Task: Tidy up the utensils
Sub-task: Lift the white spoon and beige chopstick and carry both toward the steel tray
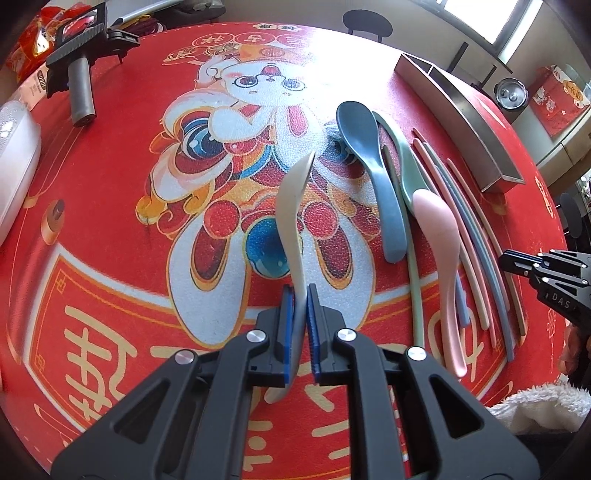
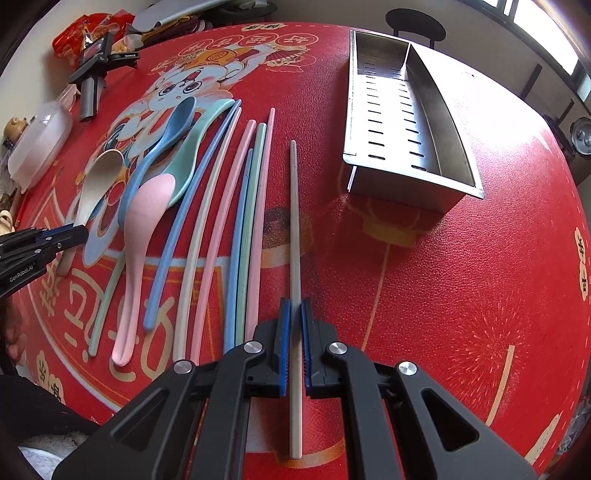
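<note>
My left gripper (image 1: 301, 291) is shut on the handle of a beige spoon (image 1: 291, 206), which hangs above the red mat with its bowl pointing away; the same spoon (image 2: 96, 177) and left gripper (image 2: 79, 233) show at the left of the right wrist view. My right gripper (image 2: 294, 306) is shut on a grey-beige chopstick (image 2: 294, 221) that points toward the far side. A blue spoon (image 1: 373, 162), a green spoon (image 1: 400, 162) and a pink spoon (image 1: 441, 240) lie beside several coloured chopsticks (image 2: 240, 221). The steel two-compartment holder (image 2: 402, 122) stands to the right.
A red printed mat (image 2: 461, 295) covers the table. A second black handheld device (image 1: 79, 62) and a white plastic box (image 1: 14, 155) lie at the far left, with red snack bags (image 1: 37, 33) behind. A person's fleecy sleeve (image 1: 546, 406) shows at the lower right.
</note>
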Demonstrator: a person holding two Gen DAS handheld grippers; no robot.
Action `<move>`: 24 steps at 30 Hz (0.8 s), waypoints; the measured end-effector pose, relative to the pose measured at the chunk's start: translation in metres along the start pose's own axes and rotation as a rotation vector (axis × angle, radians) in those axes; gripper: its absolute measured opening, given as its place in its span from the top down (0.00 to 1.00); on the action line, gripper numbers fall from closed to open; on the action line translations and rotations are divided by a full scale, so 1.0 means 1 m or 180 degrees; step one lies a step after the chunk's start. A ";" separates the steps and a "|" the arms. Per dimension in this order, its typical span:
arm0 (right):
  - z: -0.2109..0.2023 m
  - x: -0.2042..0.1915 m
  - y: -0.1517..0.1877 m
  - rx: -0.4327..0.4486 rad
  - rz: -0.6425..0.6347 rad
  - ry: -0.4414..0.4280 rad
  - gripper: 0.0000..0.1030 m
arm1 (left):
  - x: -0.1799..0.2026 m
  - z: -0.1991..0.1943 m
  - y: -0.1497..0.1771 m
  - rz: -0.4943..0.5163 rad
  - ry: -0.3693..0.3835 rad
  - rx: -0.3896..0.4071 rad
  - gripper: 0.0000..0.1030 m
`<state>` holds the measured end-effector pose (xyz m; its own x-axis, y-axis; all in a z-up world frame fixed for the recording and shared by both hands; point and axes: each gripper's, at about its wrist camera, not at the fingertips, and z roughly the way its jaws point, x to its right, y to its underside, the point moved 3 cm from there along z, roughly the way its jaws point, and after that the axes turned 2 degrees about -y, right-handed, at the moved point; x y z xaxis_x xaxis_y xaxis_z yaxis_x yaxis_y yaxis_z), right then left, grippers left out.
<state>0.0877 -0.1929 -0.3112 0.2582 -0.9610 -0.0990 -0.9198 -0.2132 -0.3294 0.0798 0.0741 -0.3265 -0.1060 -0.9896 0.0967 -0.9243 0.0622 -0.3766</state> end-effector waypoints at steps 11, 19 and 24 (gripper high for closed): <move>-0.032 0.002 0.001 0.0274 0.0131 -0.0254 0.94 | -0.009 -0.022 -0.006 -0.0183 0.0285 0.0064 0.89; -0.052 0.015 -0.014 0.0403 0.0306 -0.0260 0.94 | 0.004 -0.043 -0.040 -0.0234 0.0516 0.0126 0.89; -0.064 0.039 -0.031 0.0456 0.0533 -0.0278 0.94 | 0.029 -0.044 -0.074 -0.0223 0.0723 0.0099 0.89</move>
<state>0.1071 -0.2348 -0.2446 0.1357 -0.9607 -0.2423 -0.9022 -0.0188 -0.4308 0.1287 0.0466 -0.2557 -0.1251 -0.9367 0.3271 -0.9209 -0.0131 -0.3896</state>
